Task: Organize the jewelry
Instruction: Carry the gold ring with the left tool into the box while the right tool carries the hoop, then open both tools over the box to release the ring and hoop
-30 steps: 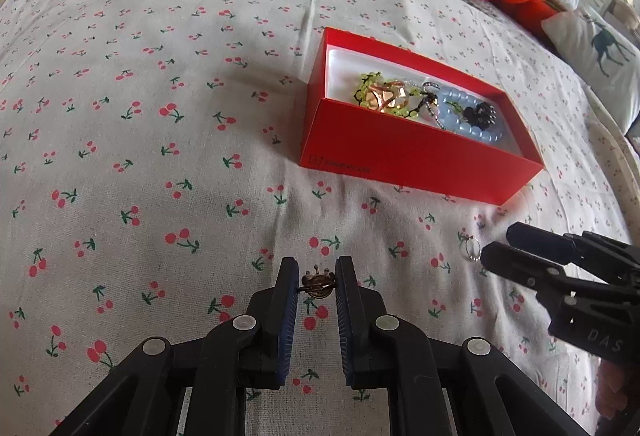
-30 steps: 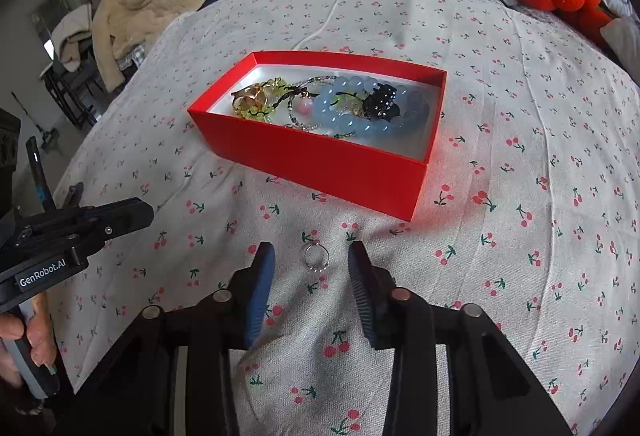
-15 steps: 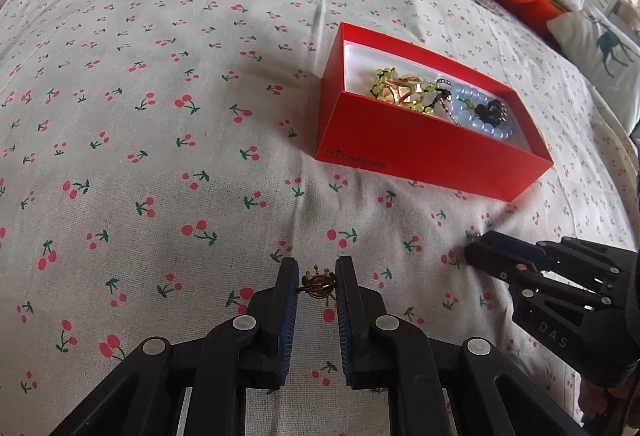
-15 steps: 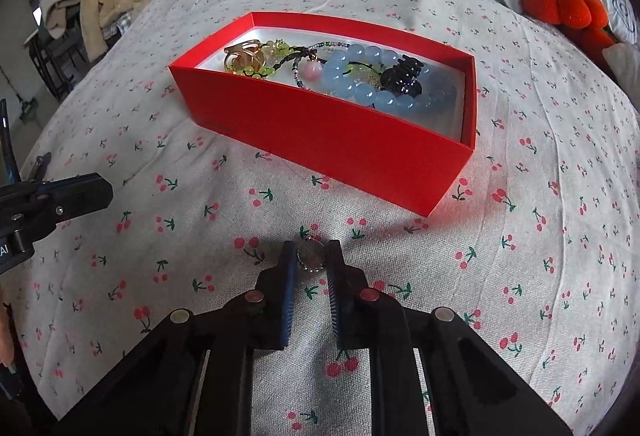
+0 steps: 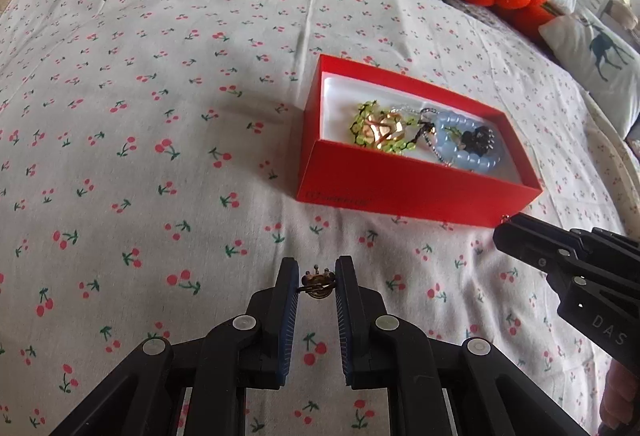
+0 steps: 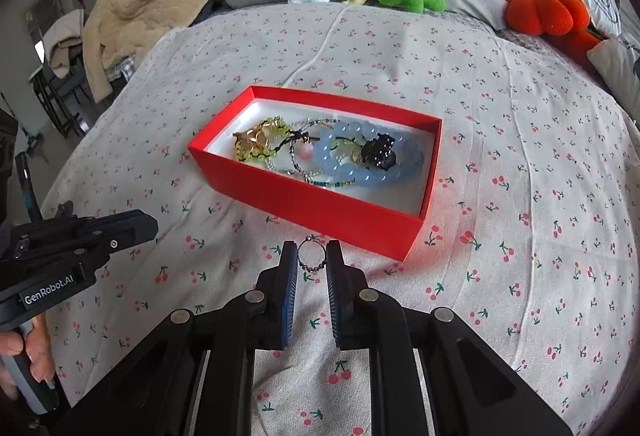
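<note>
While two tongs each pinch one ring, one red box waits.

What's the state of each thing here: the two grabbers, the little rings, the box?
Left gripper: shut on crown ring.
Right gripper: shut on beaded ring, lifted off the bedspread.
Red box: open, lidless, holding bracelets.
</note>
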Tool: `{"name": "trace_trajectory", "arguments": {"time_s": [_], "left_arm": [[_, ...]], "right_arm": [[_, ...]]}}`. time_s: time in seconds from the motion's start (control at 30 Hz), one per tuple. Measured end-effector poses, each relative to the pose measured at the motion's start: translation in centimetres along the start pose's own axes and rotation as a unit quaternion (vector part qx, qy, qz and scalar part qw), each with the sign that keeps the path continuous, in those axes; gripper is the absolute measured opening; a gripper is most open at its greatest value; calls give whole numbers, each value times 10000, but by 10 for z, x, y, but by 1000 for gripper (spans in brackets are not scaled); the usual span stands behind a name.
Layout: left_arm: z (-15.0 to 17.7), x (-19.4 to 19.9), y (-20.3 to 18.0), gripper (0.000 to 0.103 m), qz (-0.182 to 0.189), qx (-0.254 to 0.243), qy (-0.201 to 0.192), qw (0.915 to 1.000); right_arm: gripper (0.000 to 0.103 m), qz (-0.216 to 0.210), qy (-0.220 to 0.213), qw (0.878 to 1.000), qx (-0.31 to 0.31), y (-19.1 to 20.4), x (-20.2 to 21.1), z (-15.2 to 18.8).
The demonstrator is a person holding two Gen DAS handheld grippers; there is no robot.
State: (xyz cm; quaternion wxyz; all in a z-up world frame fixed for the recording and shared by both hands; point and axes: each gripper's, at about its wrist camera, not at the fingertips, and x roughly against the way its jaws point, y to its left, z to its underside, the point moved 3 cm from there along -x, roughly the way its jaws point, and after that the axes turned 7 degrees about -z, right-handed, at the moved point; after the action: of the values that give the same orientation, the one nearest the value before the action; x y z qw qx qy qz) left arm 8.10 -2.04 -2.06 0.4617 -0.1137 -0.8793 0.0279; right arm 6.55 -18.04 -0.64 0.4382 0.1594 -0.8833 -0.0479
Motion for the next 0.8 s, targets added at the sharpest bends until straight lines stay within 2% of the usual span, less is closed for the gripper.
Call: {"name": "trace_trajectory", "arguments": {"time_s": [0.27, 0.4, 0.57, 0.7, 0.8], "left_arm": [[-47, 1, -28, 13, 104, -291, -325, 9990], [-67, -7, -42, 13, 232, -459, -365, 9980], [-80, -22, -59, 13, 330, -749, -321, 9961], [-84, -31, -68, 14, 197, -939, -295, 9949], [-85, -32, -68, 25, 161, -949, -288, 9949]], "right_arm": [[15, 18, -457, 9986, -280, -9, 13, -28], [15, -74, -600, 9967, -538, -19, 10, -40], [15, -158, -641, 9946, -806, -32, 2, -48], [15, -161, -605, 9939, -908, -39, -5, -47], [15, -168, -609, 9934, -958, -43, -7, -48]]}}
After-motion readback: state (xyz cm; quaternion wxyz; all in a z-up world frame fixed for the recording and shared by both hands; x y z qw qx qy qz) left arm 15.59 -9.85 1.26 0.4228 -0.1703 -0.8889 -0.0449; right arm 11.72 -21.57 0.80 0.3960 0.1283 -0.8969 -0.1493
